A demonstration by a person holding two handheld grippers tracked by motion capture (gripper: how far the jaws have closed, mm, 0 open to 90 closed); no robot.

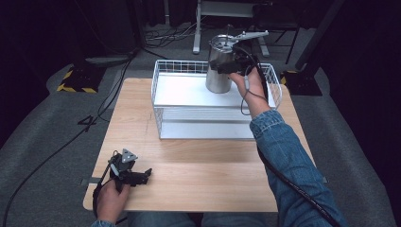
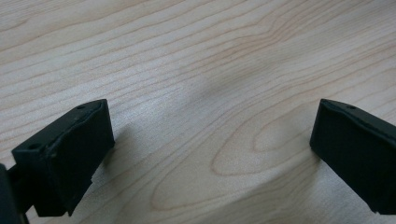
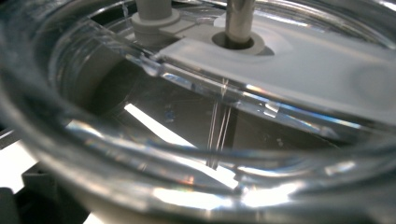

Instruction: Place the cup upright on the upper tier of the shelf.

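Clear curved glass of the jug's rim (image 3: 196, 186) presses right up against the lens in the right gripper view, with a white lid piece (image 3: 299, 56) and a metal rod (image 3: 239, 18) rising through it just behind. Whether the right gripper's fingers are clamped on it cannot be told there, since they lie out of sight under the rim; in the high view the right gripper (image 1: 226, 67) sits against the side of the steel-sided jug (image 1: 218, 71), which stands upright on the white floor of a wire basket (image 1: 161, 80) at the far side of the worktop (image 1: 208, 161). A denim sleeve (image 1: 283, 146) runs back from that hand toward the near edge. At the near left corner, the left gripper (image 1: 142, 176) is held low over the bare wood, well apart from the basket. Its fingers (image 2: 70, 154) stand wide apart in the left gripper view, with nothing but wood grain between them.
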